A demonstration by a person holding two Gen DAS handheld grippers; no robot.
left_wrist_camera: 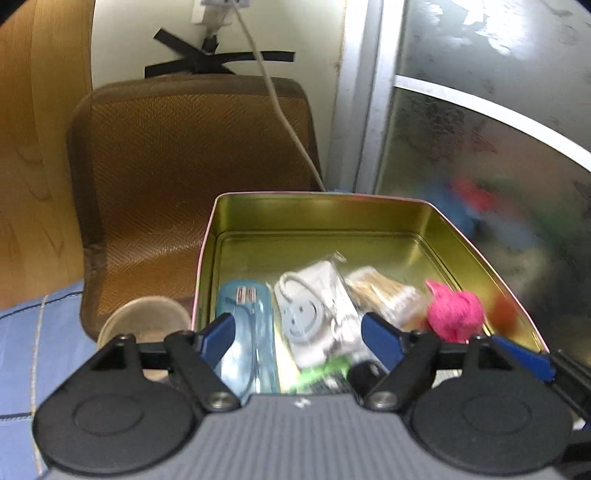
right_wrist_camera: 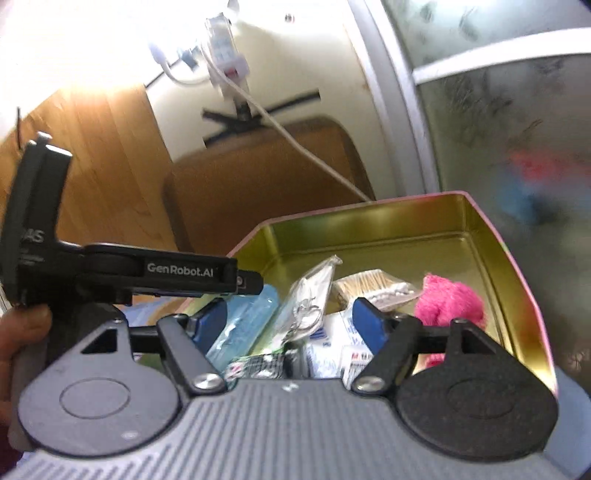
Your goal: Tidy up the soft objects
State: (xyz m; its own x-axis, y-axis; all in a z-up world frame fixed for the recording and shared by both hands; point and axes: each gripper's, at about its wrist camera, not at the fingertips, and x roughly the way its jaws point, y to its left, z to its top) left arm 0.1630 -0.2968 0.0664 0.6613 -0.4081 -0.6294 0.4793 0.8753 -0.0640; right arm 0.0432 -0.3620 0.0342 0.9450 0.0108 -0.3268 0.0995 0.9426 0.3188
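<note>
Already much looks sorted: the gold tin (left_wrist_camera: 436, 218) holds one pink fluffy ball (left_wrist_camera: 455, 314) at its right, one bag of cotton swabs (left_wrist_camera: 384, 291), one smiley keychain packet (left_wrist_camera: 314, 314) and one blue pouch (left_wrist_camera: 245, 314) at its left. Both the left gripper (left_wrist_camera: 299, 328) and right gripper (right_wrist_camera: 288, 314) hover spread wide, empty, over the near end. What remains outside is unclear.

Gold-lined tin (left_wrist_camera: 399, 216), pink fluffy ball (left_wrist_camera: 455, 314), brown woven chair (left_wrist_camera: 166, 166) (herringbone), blue fingers (left_wrist_camera: 218, 334).

Brown mesh chair (left_wrist_camera: 192, 177) before cream wall (left_wrist_camera: 306, 33), frosted-glass door (left_wrist_camera: 480, 122) alongside
</note>
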